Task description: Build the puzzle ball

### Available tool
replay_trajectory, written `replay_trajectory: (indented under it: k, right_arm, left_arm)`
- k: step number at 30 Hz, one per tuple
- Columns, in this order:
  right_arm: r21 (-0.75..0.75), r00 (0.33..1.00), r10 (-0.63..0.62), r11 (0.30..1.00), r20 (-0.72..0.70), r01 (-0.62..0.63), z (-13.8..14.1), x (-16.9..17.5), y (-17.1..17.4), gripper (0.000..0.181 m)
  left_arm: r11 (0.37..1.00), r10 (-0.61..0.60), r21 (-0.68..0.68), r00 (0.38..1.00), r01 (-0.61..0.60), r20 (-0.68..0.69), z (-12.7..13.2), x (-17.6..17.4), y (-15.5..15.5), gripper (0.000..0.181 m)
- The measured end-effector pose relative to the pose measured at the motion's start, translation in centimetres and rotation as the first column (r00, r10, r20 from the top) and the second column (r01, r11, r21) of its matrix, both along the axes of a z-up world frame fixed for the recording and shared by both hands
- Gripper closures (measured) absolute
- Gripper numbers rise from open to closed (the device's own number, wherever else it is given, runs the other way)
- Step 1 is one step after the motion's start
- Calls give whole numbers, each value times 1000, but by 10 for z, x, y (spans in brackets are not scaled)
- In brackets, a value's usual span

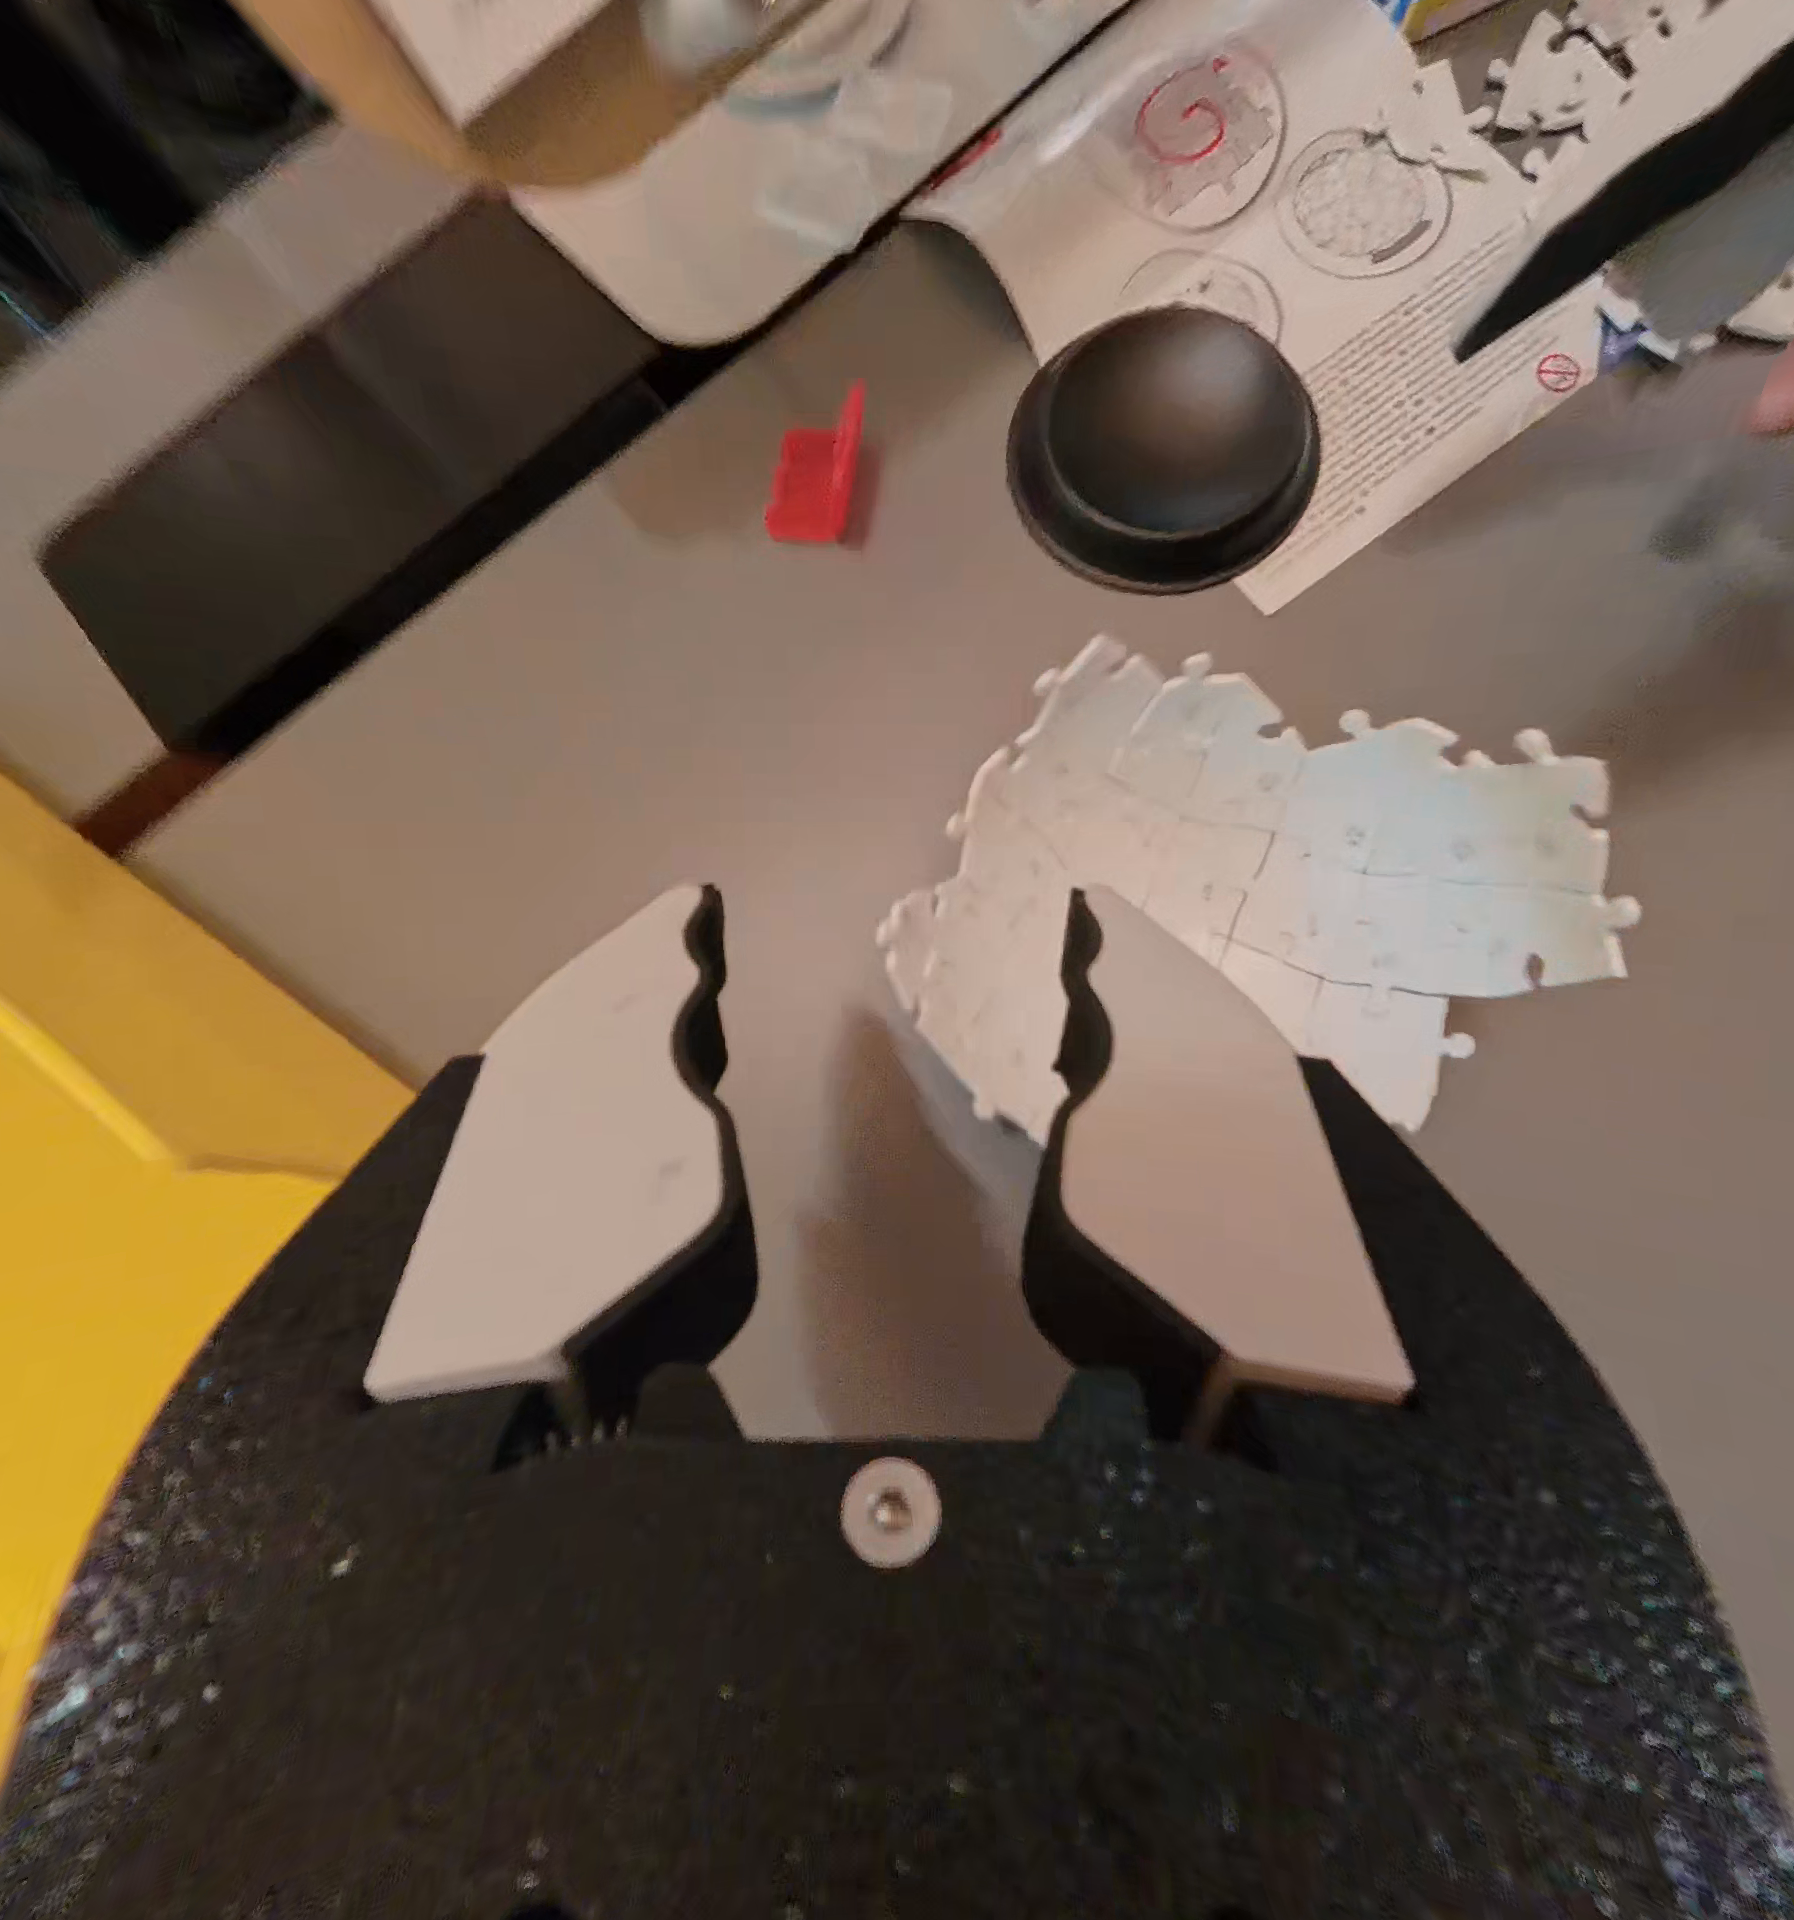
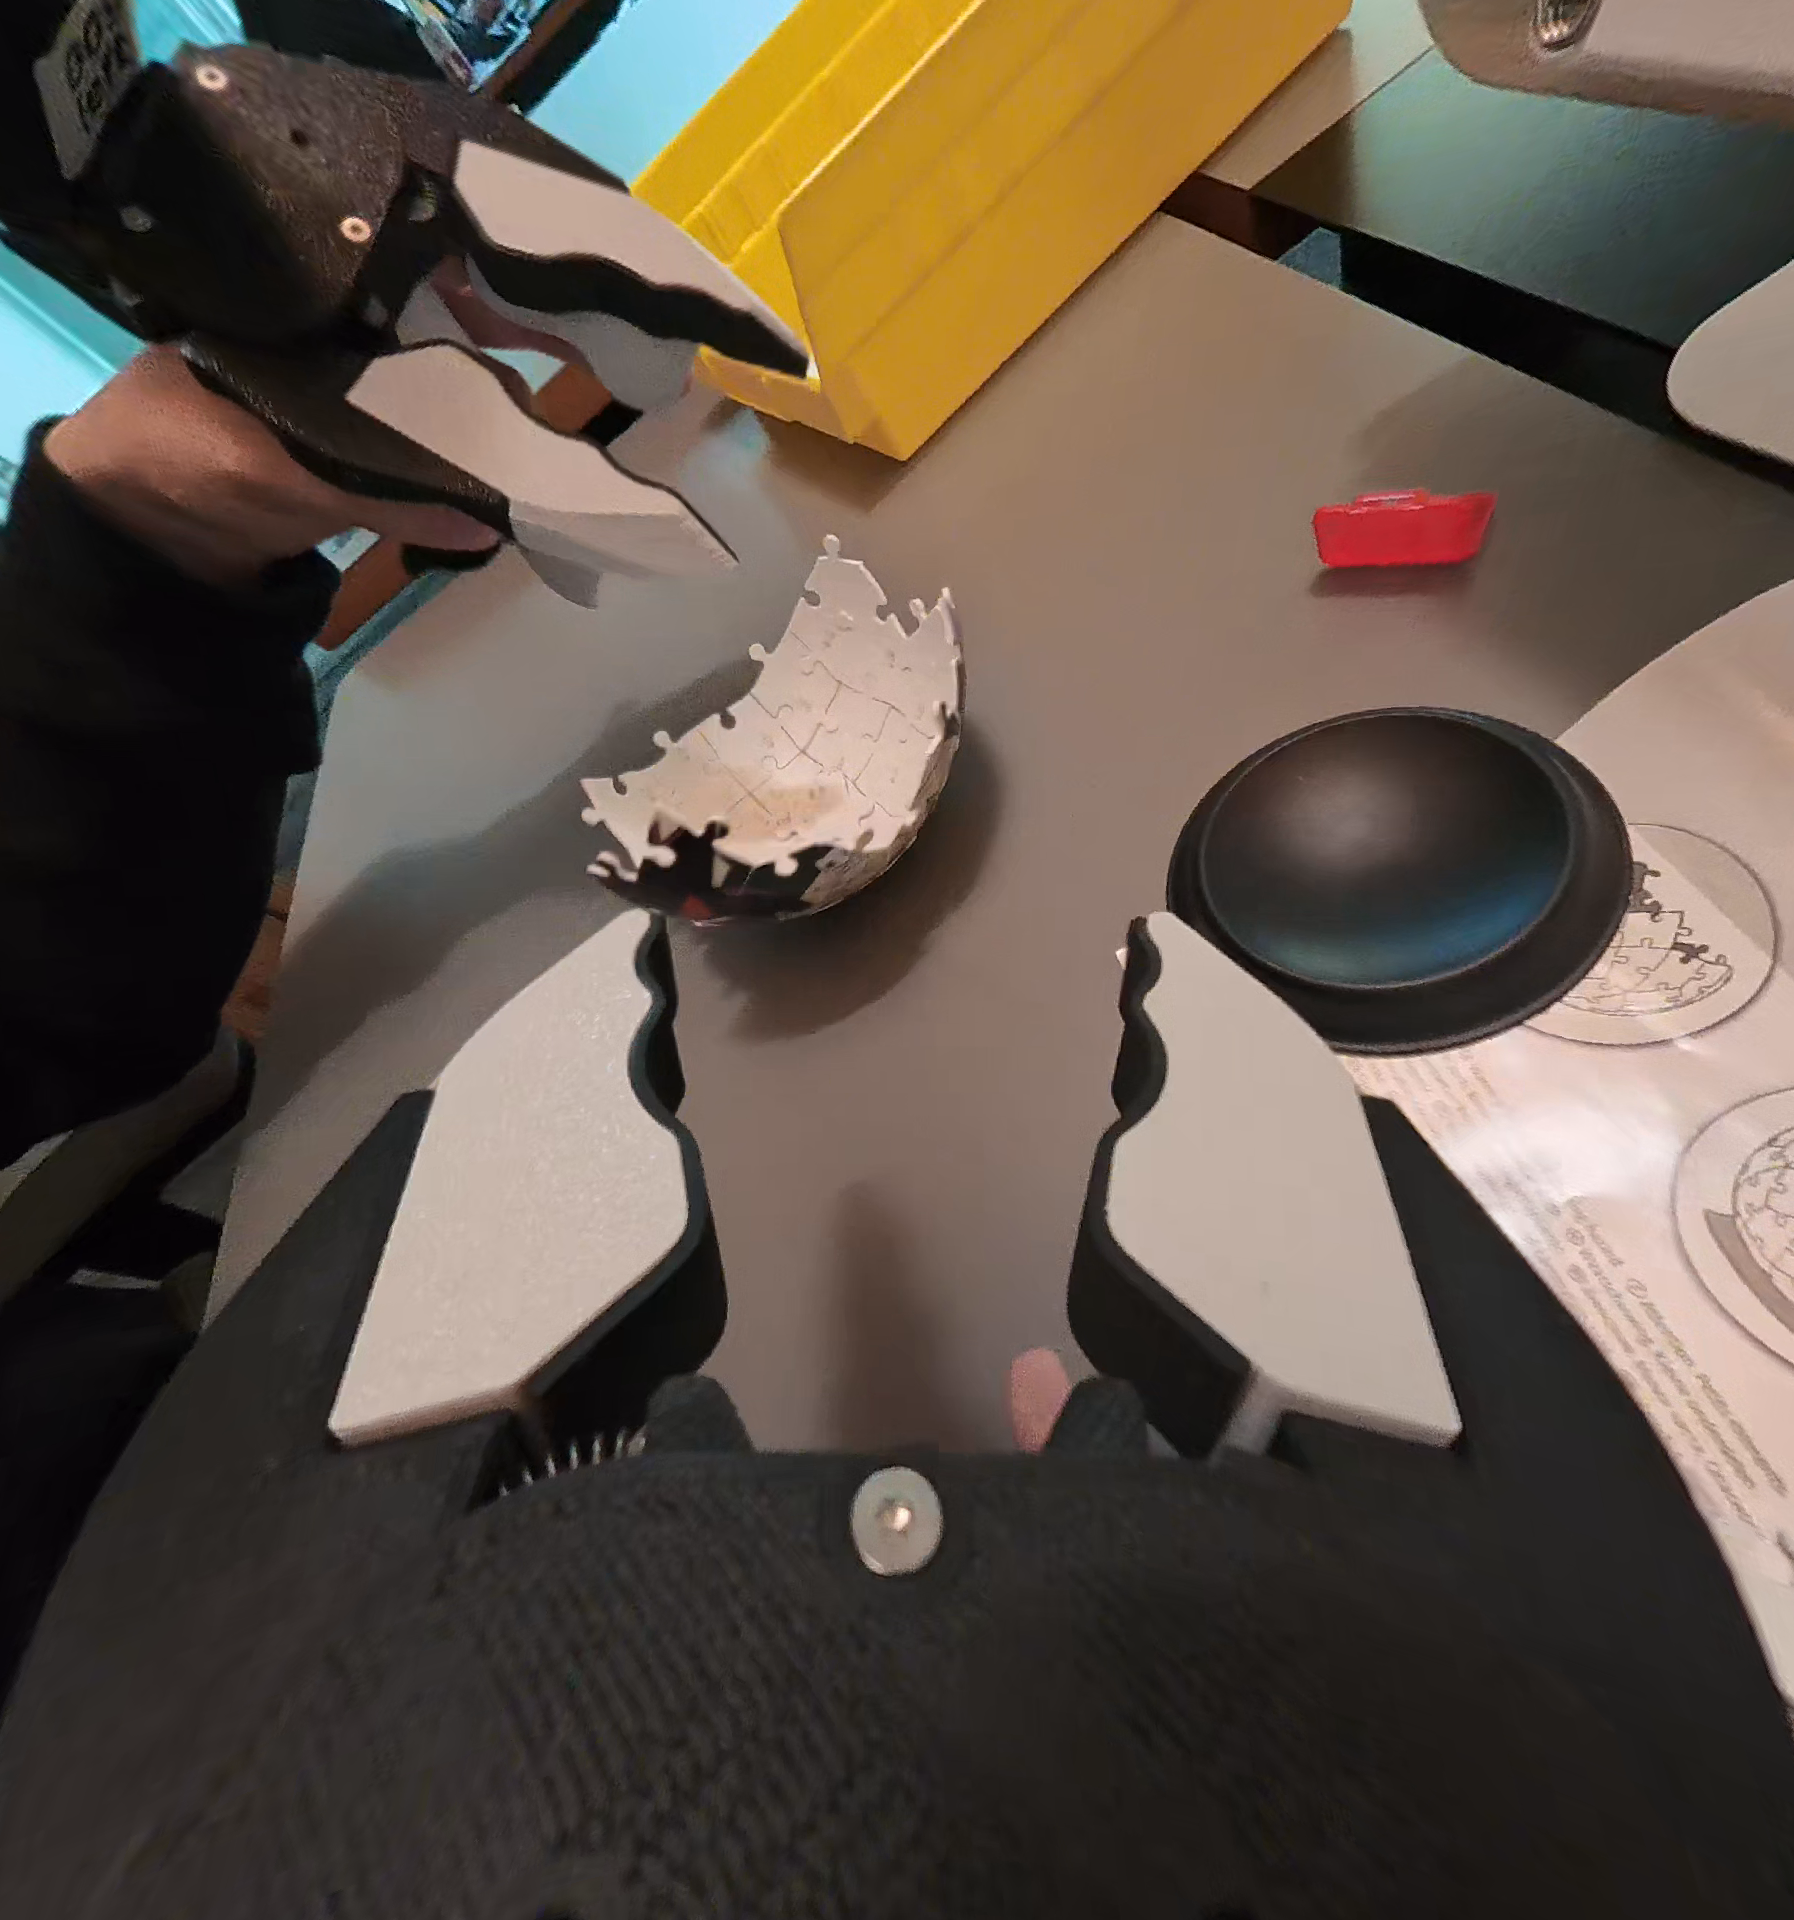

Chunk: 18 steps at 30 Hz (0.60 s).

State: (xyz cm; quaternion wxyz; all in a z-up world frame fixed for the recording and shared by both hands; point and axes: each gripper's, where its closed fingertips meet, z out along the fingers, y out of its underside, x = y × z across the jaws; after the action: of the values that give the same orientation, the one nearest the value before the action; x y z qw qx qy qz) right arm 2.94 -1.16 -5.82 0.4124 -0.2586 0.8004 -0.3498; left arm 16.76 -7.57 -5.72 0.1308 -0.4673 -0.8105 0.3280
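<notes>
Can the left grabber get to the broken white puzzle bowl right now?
Probably yes. The left gripper hangs open just above the puzzle shell, which sits alone on the grey table. Nothing lies between them; the black stand is off to one side.

Workshop-like desk room; grey tables (image 2: 1080, 582); yellow storage bin (image 2: 976, 208).

The puzzle shell (image 2: 820, 748) is white inside with fine joint lines — black and white print shows on its outer skin at centre frame. The stand (image 2: 1392, 873) to its right is matte black. A red block (image 2: 1402, 528) sits upper right, a yellow bin (image 2: 934, 218) at top. The table (image 2: 1132, 582) is grey-brown; the instruction sheet (image 2: 1651, 1091) — white with grey line drawings.
</notes>
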Motion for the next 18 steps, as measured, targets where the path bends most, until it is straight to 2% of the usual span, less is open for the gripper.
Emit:
replay_trajectory:
  k: [2, 5, 8, 13, 18]
  right_arm:
    - [26, 1000, 2, 1000, 10, -2, -4, 7, -3, 102]
    - [49, 1000, -4, 999, -15, 5, -10, 14, -8, 106]
    - [54, 1000, -24, 998, -20, 25, -10, 20, -12, 105]
    - [69, 998, -12, 997, -56, 16, -19, 27, -9, 103]
    - [87, 998, -17, 996, -54, 22, -25, 26, -7, 103]
  left_arm:
    - [993, 57, 109, 998, -55, -17, -7, 13, -1, 127]
    - [957, 78, 283, 994, -54, -74, -18, 12, 8, 135]
    - [929, 87, 366, 995, -62, -52, -33, 9, 8, 136]
    - [870, -28, 492, 999, 42, -36, -54, -6, 22, 144]
    - [860, -134, 499, 991, 111, 10, -67, -13, 22, 155]
